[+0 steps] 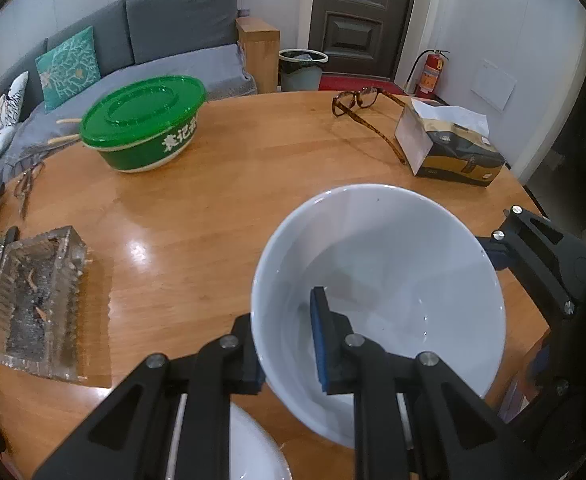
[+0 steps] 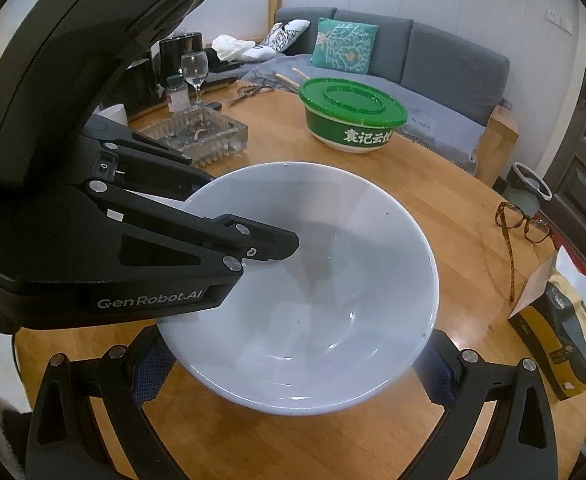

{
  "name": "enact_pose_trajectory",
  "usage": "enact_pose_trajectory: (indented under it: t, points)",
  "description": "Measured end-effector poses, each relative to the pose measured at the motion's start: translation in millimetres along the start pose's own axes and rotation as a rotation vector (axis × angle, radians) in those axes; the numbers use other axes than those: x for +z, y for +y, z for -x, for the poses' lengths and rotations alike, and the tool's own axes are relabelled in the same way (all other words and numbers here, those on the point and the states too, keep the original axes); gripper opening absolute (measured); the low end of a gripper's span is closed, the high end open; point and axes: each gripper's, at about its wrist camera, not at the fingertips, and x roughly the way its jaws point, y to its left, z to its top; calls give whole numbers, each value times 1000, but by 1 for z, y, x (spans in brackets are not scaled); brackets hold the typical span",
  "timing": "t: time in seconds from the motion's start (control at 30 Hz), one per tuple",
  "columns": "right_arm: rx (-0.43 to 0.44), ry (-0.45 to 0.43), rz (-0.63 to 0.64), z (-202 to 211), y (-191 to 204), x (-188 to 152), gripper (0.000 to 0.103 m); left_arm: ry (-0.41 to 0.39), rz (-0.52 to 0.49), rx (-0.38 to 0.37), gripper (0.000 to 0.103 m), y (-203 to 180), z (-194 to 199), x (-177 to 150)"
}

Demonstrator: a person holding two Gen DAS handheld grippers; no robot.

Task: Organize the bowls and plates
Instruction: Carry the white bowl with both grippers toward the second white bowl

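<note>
Wooden round table (image 1: pixel 221 184) w/ clutter. Left claw (image 1: pixel 289 344) clenched on near wall of white bowl (image 1: pixel 377 280); right claw (image 2: pixel 293 368) wide, cradling bowl's sides. Second white dish (image 1: pixel 253 452) just below left claw. Advise: lower level, centre over it, release gently.

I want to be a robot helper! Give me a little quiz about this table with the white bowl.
1. True or false: the left gripper pinches the white ceramic bowl at its rim, one finger inside.
2. What lies beside the yellow-and-black tissue box? A) tortoiseshell glasses B) a spoon C) a phone
3. Fill in: the round plastic tub has a ___ lid.
Key: 1 true; 2 A; 3 green.
</note>
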Motion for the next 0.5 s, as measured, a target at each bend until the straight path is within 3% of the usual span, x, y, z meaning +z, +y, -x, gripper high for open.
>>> enact_pose_trajectory:
  t: [0.5]
  points:
    - [28,14,-19,-4,-5,-1,99,5,-12,5,16,-3,-5,0]
